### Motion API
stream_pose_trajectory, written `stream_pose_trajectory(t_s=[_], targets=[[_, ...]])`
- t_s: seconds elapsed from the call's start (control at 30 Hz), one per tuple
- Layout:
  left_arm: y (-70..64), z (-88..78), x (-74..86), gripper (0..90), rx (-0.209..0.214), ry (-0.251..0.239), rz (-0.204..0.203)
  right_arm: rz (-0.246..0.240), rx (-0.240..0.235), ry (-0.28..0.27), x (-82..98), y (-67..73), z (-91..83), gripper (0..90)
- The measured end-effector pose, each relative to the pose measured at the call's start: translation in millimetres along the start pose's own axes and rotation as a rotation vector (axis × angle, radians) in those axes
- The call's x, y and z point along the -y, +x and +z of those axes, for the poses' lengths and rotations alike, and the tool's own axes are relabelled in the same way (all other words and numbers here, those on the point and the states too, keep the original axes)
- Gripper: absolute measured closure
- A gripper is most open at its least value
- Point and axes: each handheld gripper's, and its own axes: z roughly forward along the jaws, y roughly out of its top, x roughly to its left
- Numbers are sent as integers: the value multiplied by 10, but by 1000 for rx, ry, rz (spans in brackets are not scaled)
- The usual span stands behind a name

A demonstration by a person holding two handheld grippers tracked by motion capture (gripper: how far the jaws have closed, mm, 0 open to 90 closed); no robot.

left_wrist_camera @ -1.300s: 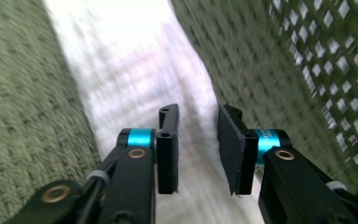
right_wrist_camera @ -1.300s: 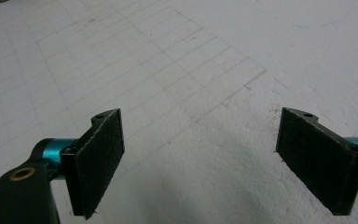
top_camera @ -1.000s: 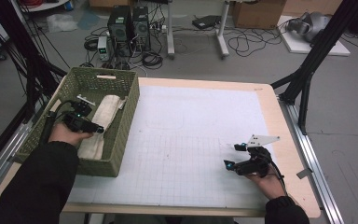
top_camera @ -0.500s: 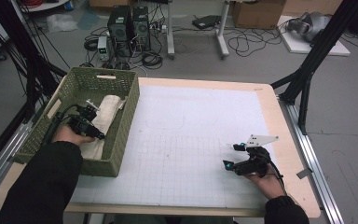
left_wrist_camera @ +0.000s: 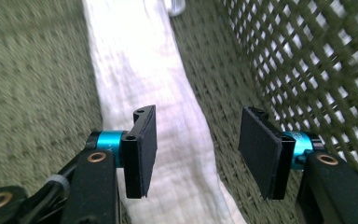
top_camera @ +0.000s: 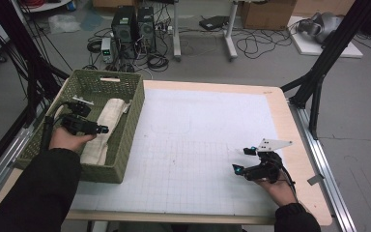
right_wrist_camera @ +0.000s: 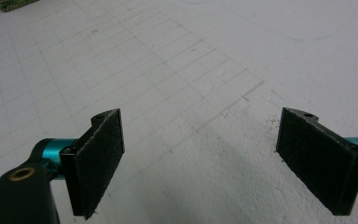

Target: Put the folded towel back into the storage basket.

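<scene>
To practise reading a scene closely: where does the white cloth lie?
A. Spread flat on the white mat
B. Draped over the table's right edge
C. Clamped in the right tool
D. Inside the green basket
D: the white cloth lies on the floor of the green basket, with the left tool open above it and not pinching it.

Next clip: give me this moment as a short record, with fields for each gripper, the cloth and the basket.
left gripper: over the basket; jaws have just been opening, apart, not gripping
white cloth: lies along the basket floor, below the left jaws
green basket: at the table's left edge
right gripper: open above the white gridded mat, nothing between its jaws
</scene>
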Motion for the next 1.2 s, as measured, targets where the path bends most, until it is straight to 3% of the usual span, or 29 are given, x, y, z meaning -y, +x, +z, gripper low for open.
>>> stream_pose_trajectory(t_s=[0.2, 0.37, 0.43, 0.6, 1.03, 1.2], targets=[[2, -124, 10, 438, 29, -70, -38, 1, 1, -11, -9, -6, -14, 140], [13, -170, 42, 414, 100, -117, -94, 2, 2, -13, -12, 4, -23, 139], [19, -178, 57, 435, 148, -131, -117, 3, 5, -18, -12, 0, -27, 136], [26, -188, 95, 418, 214, -154, -147, 3, 2, -15, -12, 2, -24, 134], [87, -344, 99, 398, 400, -299, -274, 0, -2, -15, -26, 4, -10, 130], [51, -382, 88, 389, 446, -331, -282, 1, -2, -13, -28, 5, -6, 128]])
